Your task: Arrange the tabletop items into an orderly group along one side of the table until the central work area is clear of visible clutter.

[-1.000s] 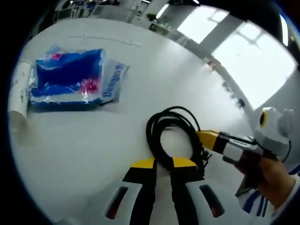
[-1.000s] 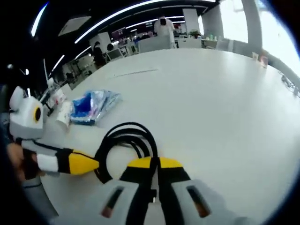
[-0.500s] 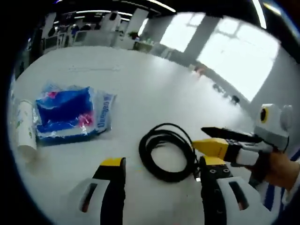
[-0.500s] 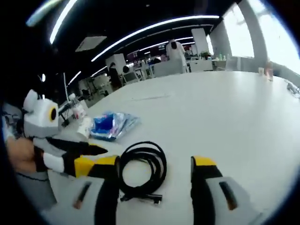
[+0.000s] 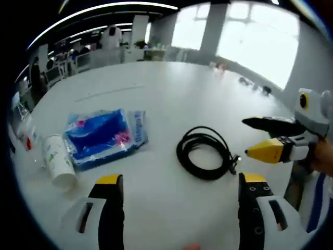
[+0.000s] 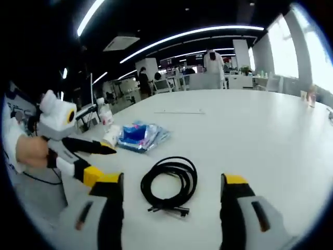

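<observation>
A light, floppy coiled black cable point(image 5: 204, 153) lies loose on the white tabletop point(image 5: 171, 99) between the wide-open, empty left claw point(image 5: 177, 183) and right claw point(image 6: 173, 183), likely best pinched across its bundled loops.

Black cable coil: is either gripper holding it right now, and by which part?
Nothing is held. The black cable coil lies free on the white table, and both the left gripper and the right gripper have open jaws.
</observation>
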`<state>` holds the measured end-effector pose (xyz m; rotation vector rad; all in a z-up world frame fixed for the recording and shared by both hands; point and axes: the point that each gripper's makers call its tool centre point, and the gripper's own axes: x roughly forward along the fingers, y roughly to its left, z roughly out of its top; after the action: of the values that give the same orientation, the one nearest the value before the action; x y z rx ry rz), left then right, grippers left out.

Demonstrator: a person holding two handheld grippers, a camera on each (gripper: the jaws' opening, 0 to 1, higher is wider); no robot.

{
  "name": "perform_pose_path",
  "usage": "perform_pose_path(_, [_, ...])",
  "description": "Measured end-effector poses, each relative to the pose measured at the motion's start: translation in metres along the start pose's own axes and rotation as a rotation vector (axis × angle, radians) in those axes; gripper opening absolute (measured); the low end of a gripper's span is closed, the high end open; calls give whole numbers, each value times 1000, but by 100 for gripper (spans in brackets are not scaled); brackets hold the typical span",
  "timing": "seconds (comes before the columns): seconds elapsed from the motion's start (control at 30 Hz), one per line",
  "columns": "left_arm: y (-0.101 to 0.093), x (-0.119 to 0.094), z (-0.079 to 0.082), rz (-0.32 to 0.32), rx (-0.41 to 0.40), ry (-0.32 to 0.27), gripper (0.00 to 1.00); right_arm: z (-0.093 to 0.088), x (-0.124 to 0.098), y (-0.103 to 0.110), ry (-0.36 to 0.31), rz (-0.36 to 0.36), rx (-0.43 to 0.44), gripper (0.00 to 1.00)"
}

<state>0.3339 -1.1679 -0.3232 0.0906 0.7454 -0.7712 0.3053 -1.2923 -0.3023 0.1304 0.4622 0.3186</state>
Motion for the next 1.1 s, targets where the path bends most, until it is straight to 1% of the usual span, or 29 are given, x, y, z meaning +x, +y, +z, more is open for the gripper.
perform_pose_path(0.13, [8,-8,-3,9,52,-33,87,-15,4,2,17,30,-12,75])
perform_pose_path(0.23, [13,-20,-5,19,49,-38,84,-18,2,4,42,51,-42,75])
perform_pose_path(0.27, [17,-28,-4,43,27,-52,83,-17,-2,4,52,60,-50,75])
perform_pose_path(0.33, [21,-39,0,69,4,-68,82,-13,-8,6,69,85,-63,75])
perform_pose_path(0.4, [22,-48,3,81,-13,-77,82,-8,-17,6,106,94,-62,75])
perform_pose_path(0.47, [22,-60,5,91,-32,-81,82,3,-28,8,101,96,-46,75])
perform_pose_path(0.5, [25,-66,6,107,-45,-87,82,8,-32,11,99,98,-47,75])
perform_pose_path(0.57, [27,-77,9,113,-57,-92,82,13,-40,16,103,92,-70,75])
perform_pose_path(0.63, [27,-82,11,102,-52,-98,83,17,-45,18,85,81,-65,75])
perform_pose_path(0.67, [25,-84,10,74,-16,-89,83,19,-47,21,76,71,-52,76])
perform_pose_path(0.7, [25,-86,7,63,6,-68,82,18,-49,22,76,58,-43,75])
perform_pose_path(0.73, [28,-91,4,62,11,-43,82,17,-51,24,79,40,-32,74])
perform_pose_path(0.8, [32,-101,8,40,26,-62,83,16,-58,32,90,19,-32,74])
perform_pose_path(0.87, [41,-110,11,40,25,-74,82,18,-63,41,74,12,-34,74])
perform_pose_path(0.9, [43,-112,11,35,17,-78,82,16,-64,43,79,14,-26,74])
perform_pose_path(0.97, [45,-114,9,20,10,-63,82,13,-68,44,91,-8,8,73])
perform_pose_path(1.0, [48,-116,9,22,9,-59,82,12,-69,44,95,-13,11,73])
perform_pose_path(1.1, [57,-121,12,40,4,-80,82,13,-70,43,92,-12,9,73])
